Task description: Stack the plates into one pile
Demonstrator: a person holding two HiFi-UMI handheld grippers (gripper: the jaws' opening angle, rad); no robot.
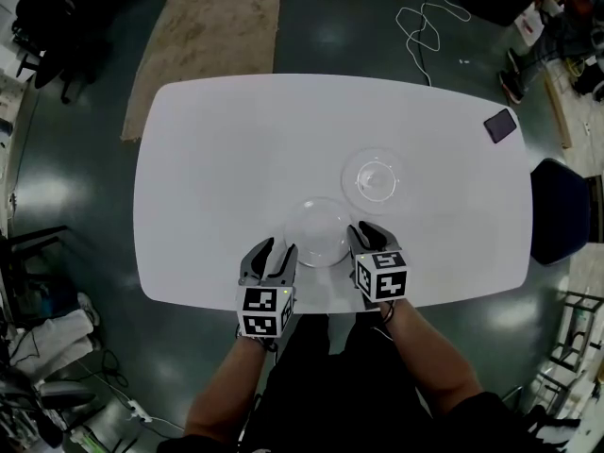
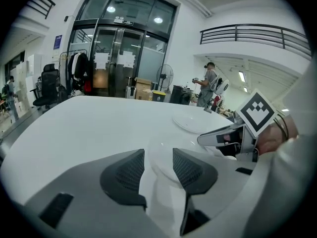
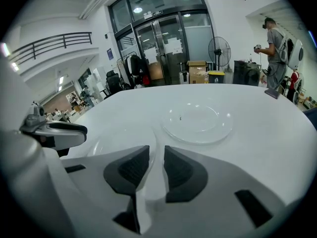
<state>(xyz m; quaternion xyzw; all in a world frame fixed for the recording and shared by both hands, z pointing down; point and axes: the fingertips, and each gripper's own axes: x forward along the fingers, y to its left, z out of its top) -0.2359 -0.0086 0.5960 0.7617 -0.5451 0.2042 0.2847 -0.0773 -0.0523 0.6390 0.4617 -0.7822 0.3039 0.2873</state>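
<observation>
we see the two plates apart, not piled: near plate (image 1: 318, 232) lower centre, far plate (image 1: 373, 177) upper right. left claw (image 1: 276, 249) spread wide and right claw (image 1: 366, 232) narrowly spread flank the near plate's rim, pinching nothing.

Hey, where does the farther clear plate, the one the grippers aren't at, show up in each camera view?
Head view: the farther plate lies right of centre on the table, beyond the nearer plate.
Left gripper view: right of centre, past the nearer plate.
Right gripper view: near the centre, with the nearer plate to its lower left.
Shared landmark: the nearer plate.
</observation>
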